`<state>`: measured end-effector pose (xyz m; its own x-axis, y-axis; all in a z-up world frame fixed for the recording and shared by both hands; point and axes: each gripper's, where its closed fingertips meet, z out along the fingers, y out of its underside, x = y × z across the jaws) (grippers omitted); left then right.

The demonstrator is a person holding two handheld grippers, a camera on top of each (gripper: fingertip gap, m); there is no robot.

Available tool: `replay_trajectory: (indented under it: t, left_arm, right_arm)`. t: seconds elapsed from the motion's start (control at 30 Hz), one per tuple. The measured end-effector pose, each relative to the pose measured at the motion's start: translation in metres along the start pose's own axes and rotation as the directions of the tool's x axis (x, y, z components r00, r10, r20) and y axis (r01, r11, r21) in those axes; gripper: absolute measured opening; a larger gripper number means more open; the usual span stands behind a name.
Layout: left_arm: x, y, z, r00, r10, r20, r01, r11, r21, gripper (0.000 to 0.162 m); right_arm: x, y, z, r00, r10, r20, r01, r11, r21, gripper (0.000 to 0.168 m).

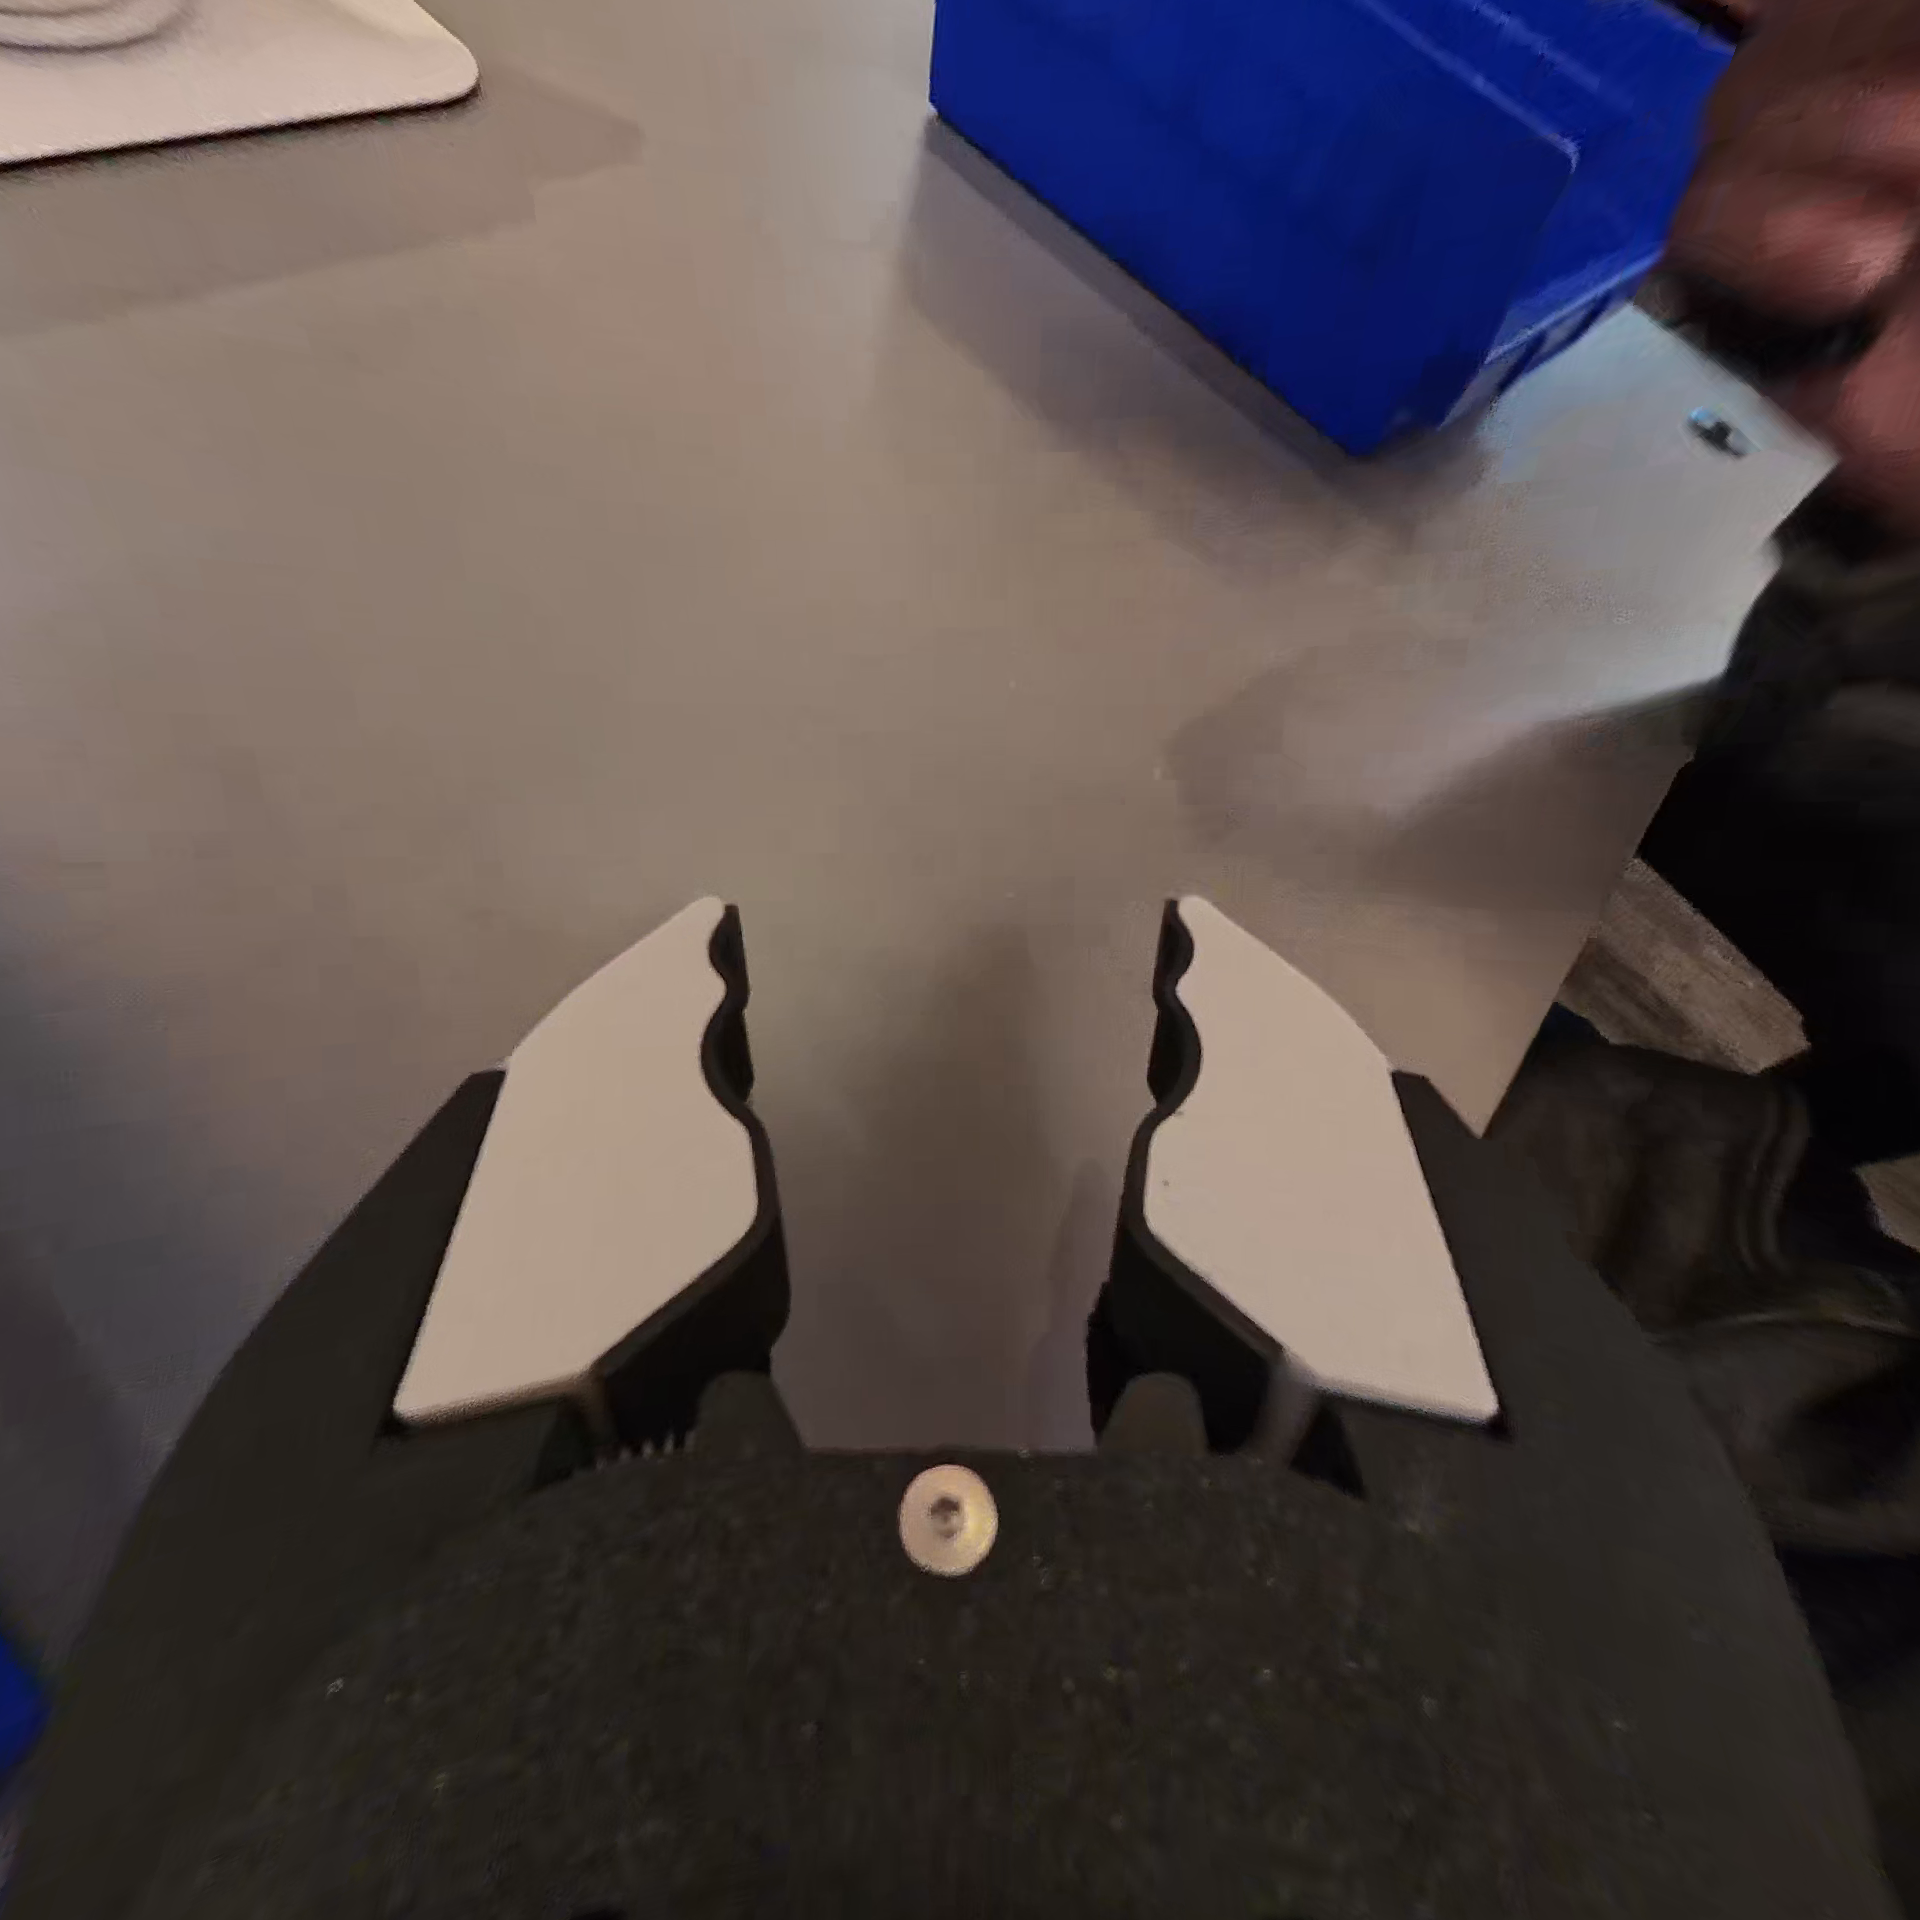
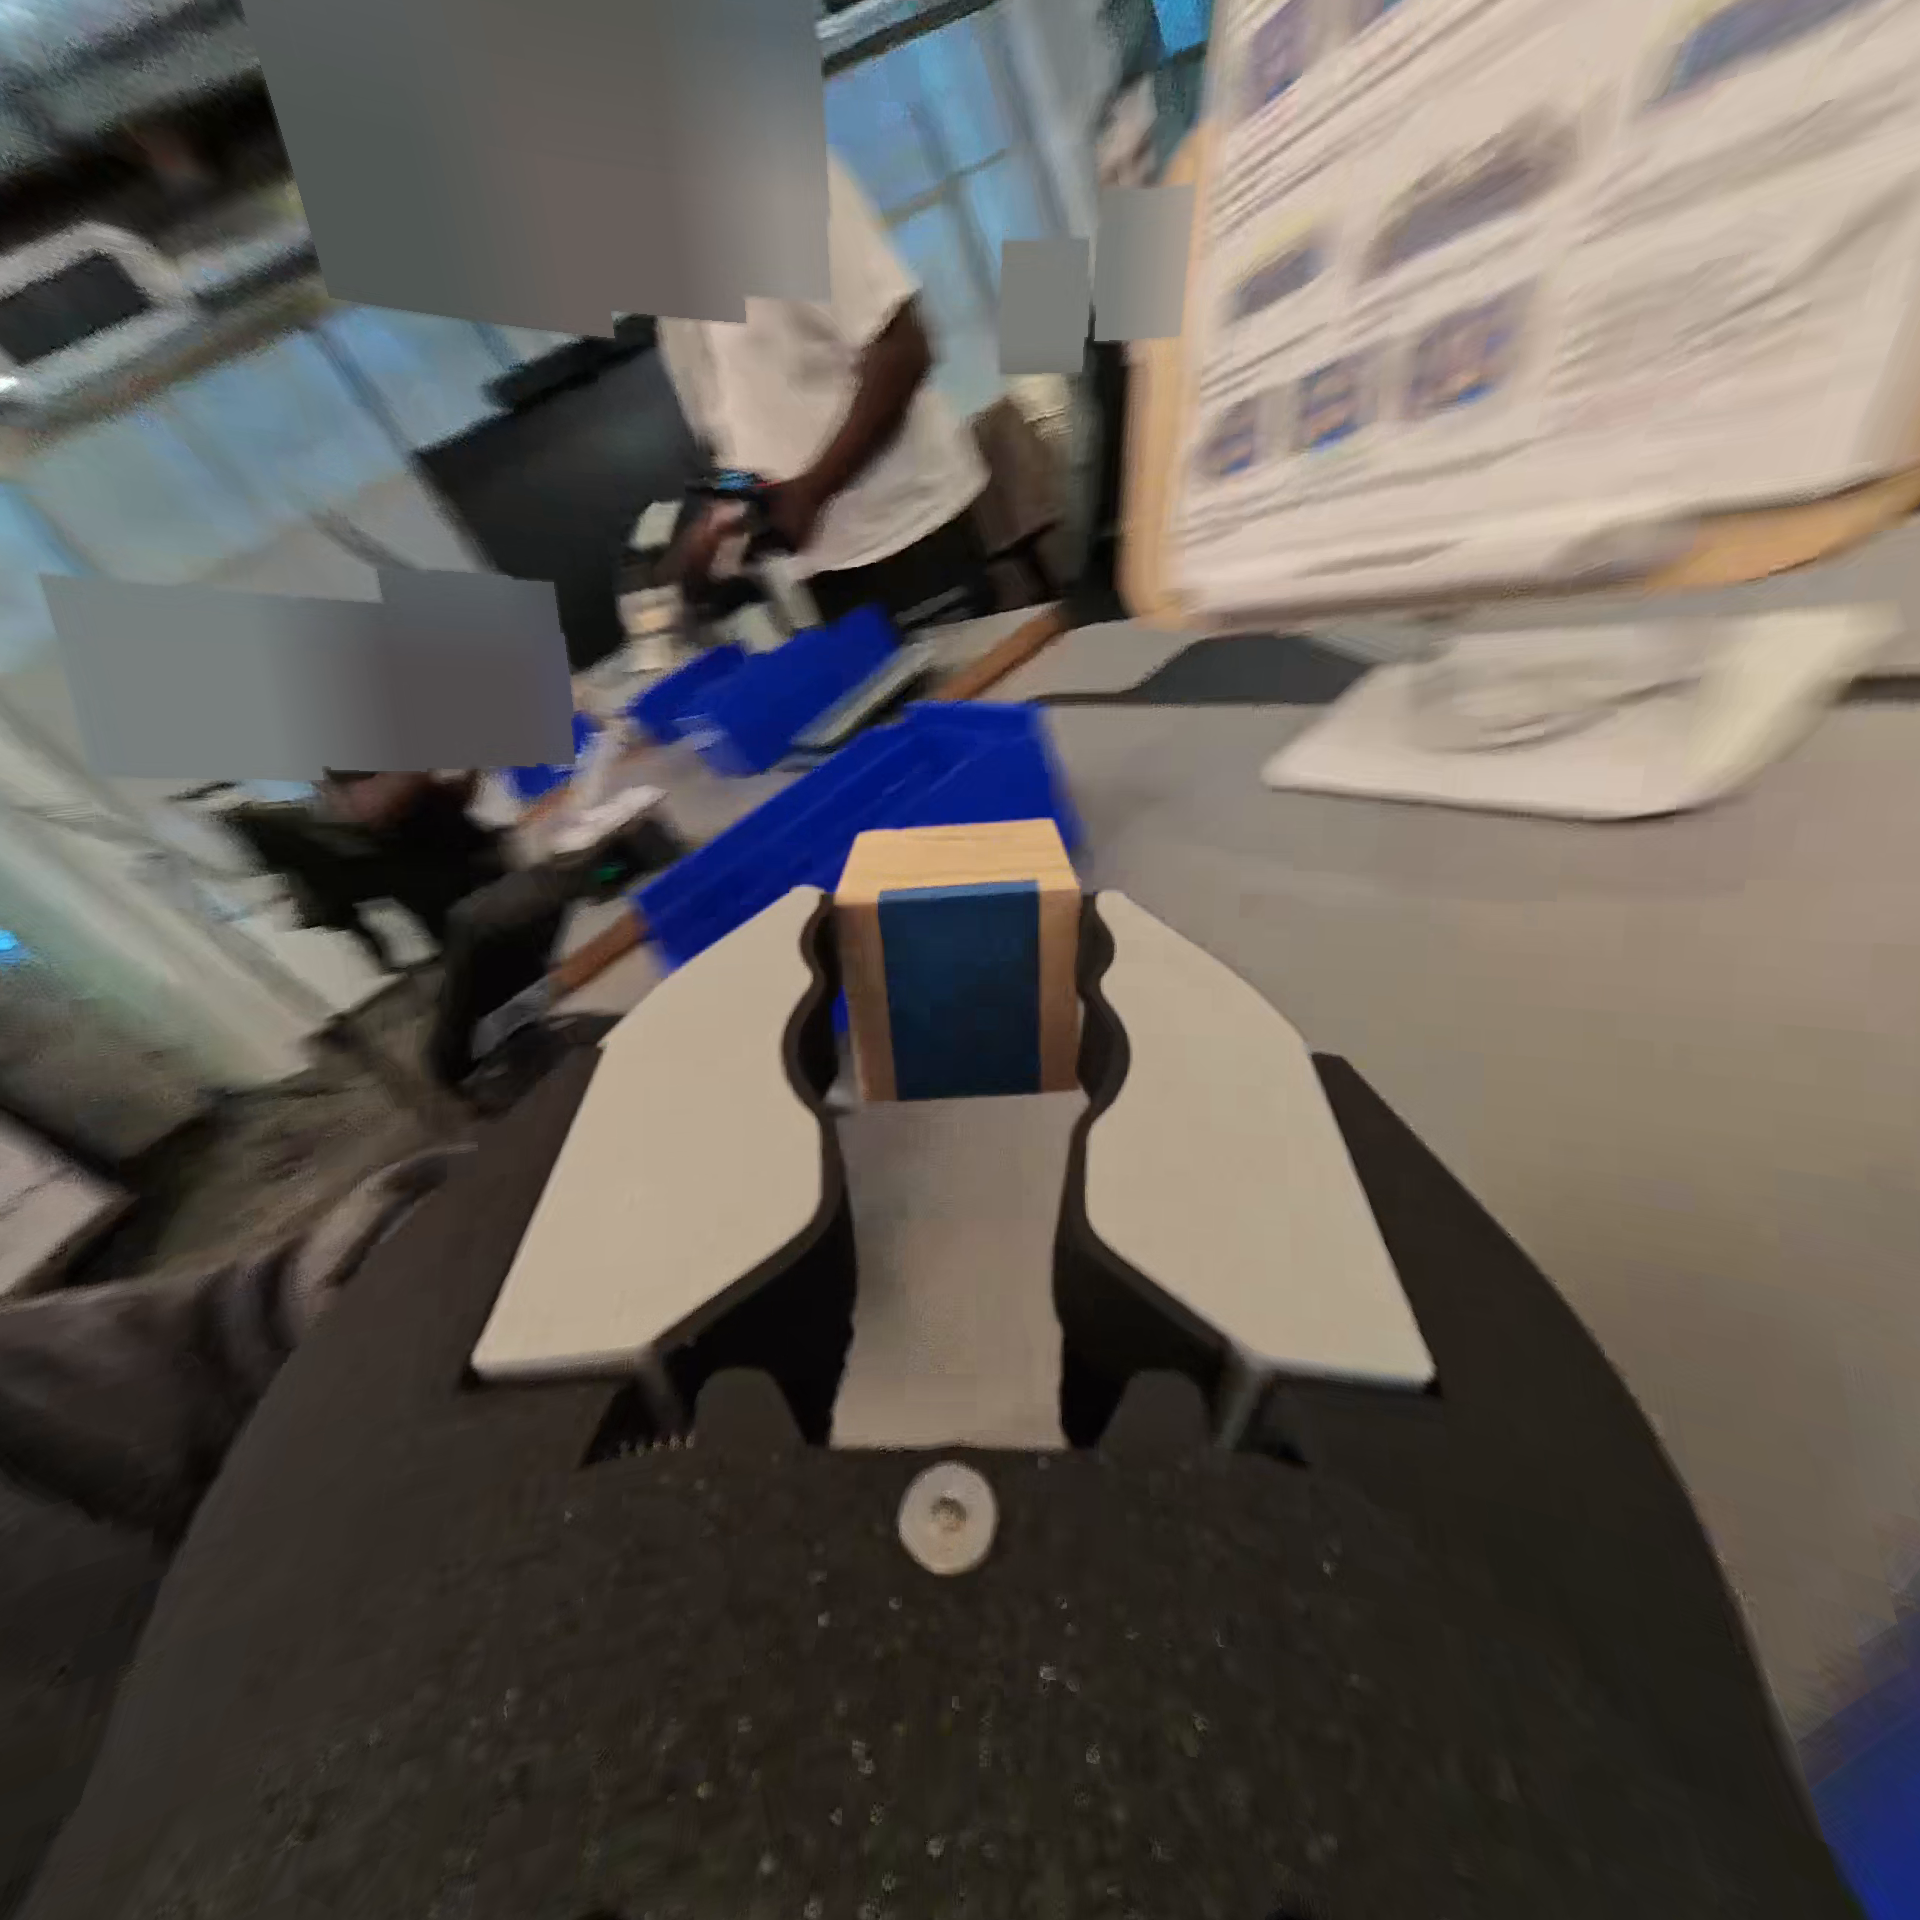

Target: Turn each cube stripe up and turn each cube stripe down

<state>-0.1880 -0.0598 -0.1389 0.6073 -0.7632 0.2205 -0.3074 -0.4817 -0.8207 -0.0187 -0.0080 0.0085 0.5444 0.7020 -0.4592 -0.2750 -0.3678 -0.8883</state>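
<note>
Right wrist view shows the right gripper (image 2: 956,925) clamped on a wooden cube (image 2: 961,992), lifted off the grey table (image 2: 1455,1039), its blue stripe (image 2: 961,997) facing the camera. Held by the plain sides, I think, so it can be rolled freely. The left gripper (image 1: 951,914) waits open and empty over the table, near a blue bin (image 1: 1278,208).

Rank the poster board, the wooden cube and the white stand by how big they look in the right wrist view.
1. Poster board, clearly largest.
2. White stand.
3. Wooden cube, smallest in the picture, though it sits close to the camera between the right gripper's fingers, so true sizes may differ even more.
</note>
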Motion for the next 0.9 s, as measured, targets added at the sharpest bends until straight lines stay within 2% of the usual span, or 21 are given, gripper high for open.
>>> replay_trajectory:
  t: [0.07, 0.13, 0.23, 0.3, 0.4, 0.57, 0.67, 0.77, 0.83, 0.9]
  left_arm:
    - [0.001, 0.005, 0.003, 1.000, 0.010, -0.009, -0.010, 1.000, -0.024, 0.072]
    - [0.005, 0.012, 0.006, 0.999, -0.002, -0.041, -0.001, 0.998, -0.068, 0.072]
    - [0.010, 0.020, 0.009, 0.998, -0.003, -0.069, -0.005, 0.993, -0.117, 0.069]
    - [0.010, 0.019, 0.008, 0.998, 0.005, -0.066, -0.013, 0.994, -0.111, 0.069]
    - [0.010, 0.019, 0.006, 0.998, 0.017, -0.060, -0.024, 0.993, -0.116, 0.069]
    - [0.011, 0.021, 0.006, 0.998, 0.015, -0.068, -0.023, 0.992, -0.128, 0.070]
    - [0.014, 0.023, 0.006, 0.997, 0.021, -0.079, -0.031, 0.991, -0.134, 0.071]
    - [0.015, 0.022, 0.005, 0.996, 0.034, -0.077, -0.044, 0.990, -0.133, 0.074]
    - [0.012, 0.019, 0.003, 0.997, 0.045, -0.065, -0.053, 0.992, -0.115, 0.074]
    - [0.008, 0.012, 0.000, 0.998, 0.045, -0.042, -0.048, 0.996, -0.076, 0.073]
  right_arm:
    - [0.044, -0.034, -0.040, 0.971, -0.055, -0.233, 0.044, 0.998, -0.053, 0.044]
    - [0.099, -0.048, -0.080, 0.888, -0.103, -0.448, 0.024, 0.984, -0.179, 0.044]
    - [0.190, -0.030, -0.132, 0.710, -0.179, -0.681, -0.170, 0.895, -0.412, 0.044]
    - [0.229, -0.007, -0.149, 0.657, -0.179, -0.732, -0.318, 0.814, -0.485, 0.044]
    - [0.258, 0.027, -0.161, 0.612, -0.201, -0.765, -0.479, 0.675, -0.561, 0.044]
    - [0.280, 0.047, -0.163, 0.564, -0.262, -0.783, -0.551, 0.587, -0.593, 0.044]
    - [0.285, 0.053, -0.166, 0.540, -0.252, -0.803, -0.583, 0.576, -0.573, 0.044]
    - [0.282, 0.043, -0.167, 0.549, -0.207, -0.810, -0.570, 0.615, -0.544, 0.047]
    - [0.265, 0.014, -0.162, 0.584, -0.170, -0.794, -0.480, 0.716, -0.506, 0.050]
    - [0.228, -0.029, -0.145, 0.680, -0.146, -0.718, -0.284, 0.851, -0.442, 0.052]
